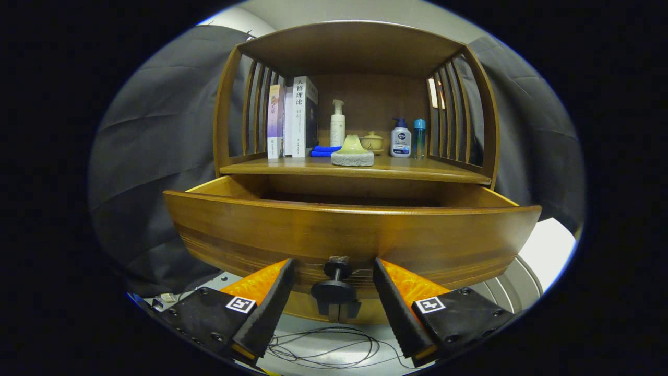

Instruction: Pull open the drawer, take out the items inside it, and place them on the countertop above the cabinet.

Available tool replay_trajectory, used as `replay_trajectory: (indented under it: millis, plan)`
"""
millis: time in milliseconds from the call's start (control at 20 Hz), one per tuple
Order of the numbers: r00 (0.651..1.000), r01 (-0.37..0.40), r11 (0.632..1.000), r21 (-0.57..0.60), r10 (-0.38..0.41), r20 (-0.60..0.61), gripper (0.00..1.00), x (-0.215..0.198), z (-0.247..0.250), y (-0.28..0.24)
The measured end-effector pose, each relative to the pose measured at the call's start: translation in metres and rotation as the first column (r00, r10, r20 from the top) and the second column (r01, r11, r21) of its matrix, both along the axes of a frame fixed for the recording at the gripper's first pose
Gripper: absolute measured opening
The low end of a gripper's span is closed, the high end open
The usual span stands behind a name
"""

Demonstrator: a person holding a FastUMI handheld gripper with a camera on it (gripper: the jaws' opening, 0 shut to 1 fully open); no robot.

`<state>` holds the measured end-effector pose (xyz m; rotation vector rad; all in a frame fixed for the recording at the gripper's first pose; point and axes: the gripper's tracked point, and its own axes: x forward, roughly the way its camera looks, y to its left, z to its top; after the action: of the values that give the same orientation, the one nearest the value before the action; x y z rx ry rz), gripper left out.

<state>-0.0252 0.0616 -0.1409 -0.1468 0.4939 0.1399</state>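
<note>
Spread apart, the gripper (pixel 334 269) fingers flank the drawer's dark knob (pixel 334 284) without touching it. Beyond them the drawer (pixel 250 230) stands pulled out beneath the worktop (pixel 292 167).

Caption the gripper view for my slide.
Open gripper straddles the knob of the pulled-out drawer below the stocked countertop.

I note the hand-held gripper (pixel 334 287) level, its fingers (pixel 271 308) spread wide apart, pressing on nothing.
</note>
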Motion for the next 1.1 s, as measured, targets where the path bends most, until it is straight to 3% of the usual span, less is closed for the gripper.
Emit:
replay_trajectory:
  millis: [800, 1100]
  plan:
    - [0.995, 0.101, 0.989, 0.111, -0.098, -0.034, 0.90, 0.039, -0.001, 0.003]
    - [0.994, 0.109, 0.989, 0.103, -0.106, -0.036, 0.90, 0.060, -0.005, 0.004]
